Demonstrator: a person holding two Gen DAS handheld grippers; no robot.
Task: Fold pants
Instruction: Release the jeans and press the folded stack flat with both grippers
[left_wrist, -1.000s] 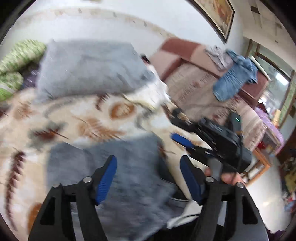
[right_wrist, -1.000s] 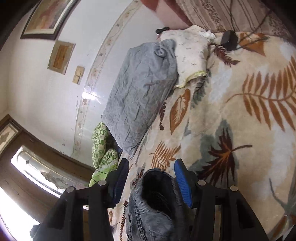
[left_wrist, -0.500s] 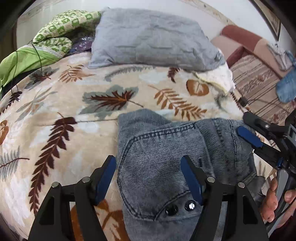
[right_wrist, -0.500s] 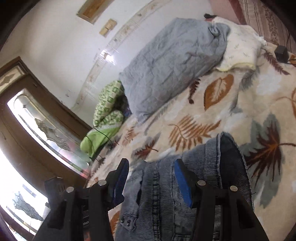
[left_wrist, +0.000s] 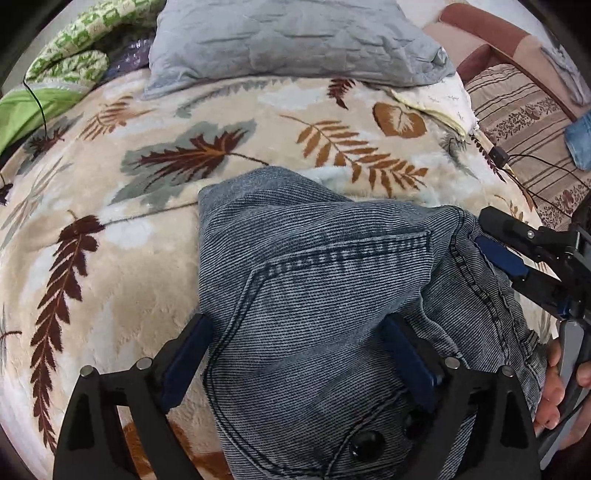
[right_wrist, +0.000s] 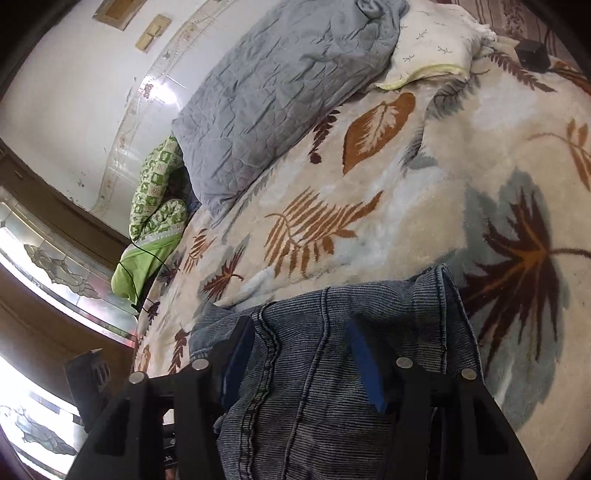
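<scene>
Blue-grey denim jeans (left_wrist: 332, 277) lie bunched on a leaf-patterned blanket (left_wrist: 110, 258), back pocket up. My left gripper (left_wrist: 297, 354) points down over them. Its jaws are opening, with the denim lying between the wide-set blue pads, which stand clear of the cloth. In the right wrist view my right gripper (right_wrist: 301, 354) is shut on a thick fold of the jeans (right_wrist: 332, 350) at a seam. The right gripper (left_wrist: 509, 258) also shows at the jeans' right edge in the left wrist view, with a person's hand (left_wrist: 554, 387) below it.
A grey pillow (left_wrist: 288, 37) and a white pillow (left_wrist: 443, 99) lie at the head of the bed, a green quilt (left_wrist: 66, 62) at the far left. A black adapter with a cable (left_wrist: 498, 157) sits by the striped sofa (left_wrist: 517, 103). A window (right_wrist: 44, 258) is on the left.
The jeans came down from the air onto the blanket. My left gripper tilted down over them and its jaws widened. My right gripper sank with its fold of denim.
</scene>
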